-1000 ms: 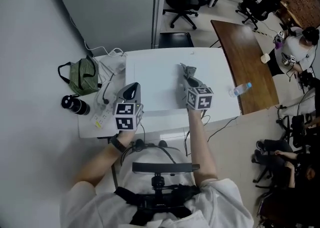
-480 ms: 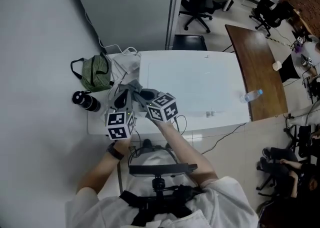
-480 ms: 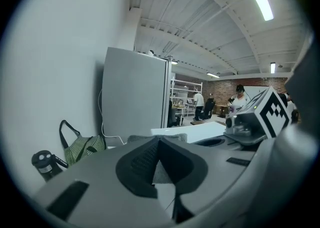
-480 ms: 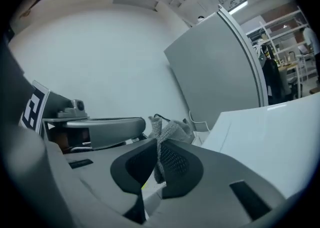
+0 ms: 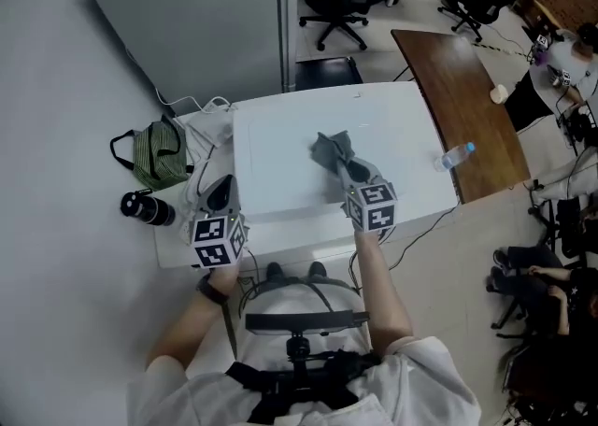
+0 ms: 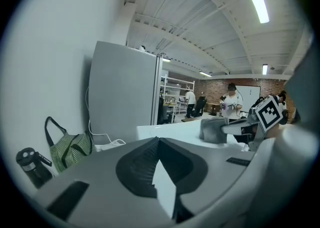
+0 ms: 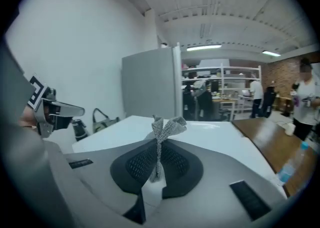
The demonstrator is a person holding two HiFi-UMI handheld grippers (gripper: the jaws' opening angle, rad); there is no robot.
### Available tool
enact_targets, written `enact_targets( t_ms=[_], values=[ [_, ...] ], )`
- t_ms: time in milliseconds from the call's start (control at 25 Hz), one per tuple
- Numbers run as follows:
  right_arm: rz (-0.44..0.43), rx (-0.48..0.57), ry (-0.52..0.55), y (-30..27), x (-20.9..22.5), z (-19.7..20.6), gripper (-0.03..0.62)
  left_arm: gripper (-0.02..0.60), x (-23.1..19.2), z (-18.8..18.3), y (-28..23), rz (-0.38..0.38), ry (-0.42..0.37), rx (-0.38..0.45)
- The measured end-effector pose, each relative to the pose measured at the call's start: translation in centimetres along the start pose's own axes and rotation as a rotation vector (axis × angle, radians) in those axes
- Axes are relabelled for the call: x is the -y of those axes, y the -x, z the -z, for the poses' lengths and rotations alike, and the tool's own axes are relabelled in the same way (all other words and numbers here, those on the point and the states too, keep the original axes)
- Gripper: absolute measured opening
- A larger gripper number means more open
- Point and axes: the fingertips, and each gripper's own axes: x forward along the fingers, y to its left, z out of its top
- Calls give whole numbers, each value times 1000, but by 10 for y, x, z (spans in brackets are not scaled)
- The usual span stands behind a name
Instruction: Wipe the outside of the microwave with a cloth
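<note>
1. My right tool (image 5: 353, 175) is pinching the grey cloth (image 5: 330, 149), jaws pressed flat on it, and the bunched end fans out ahead of the tips.
2. The cloth sits over the top of the white microwave (image 5: 271, 163), just ahead of the right tool; I can't tell whether it touches.
3. My left tool (image 5: 221, 193) is pressed together with nothing in it, off the microwave's left edge and well apart from the right tool.
4. Left of the left tool, a striped green bag (image 5: 154, 155) and a black bottle (image 5: 143, 208) stand on the worktop (image 5: 176, 245).
</note>
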Motion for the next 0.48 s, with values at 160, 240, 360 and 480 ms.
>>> enact_targets(
  t_ms=[160,240,360,480],
  values=[
    [297,32,-104,75,125,24,11,12,31,3,-8,48,-11,-9],
    [430,56,-129,110,166,32,11,12,41,4,-11,69,-14,-12],
    [494,71,-139,131,181,40,11,12,49,6,-14,88,-18,-13],
    [397,66,-134,112,141,45,11,12,51,9,-12,91,-15,-11]
  ],
)
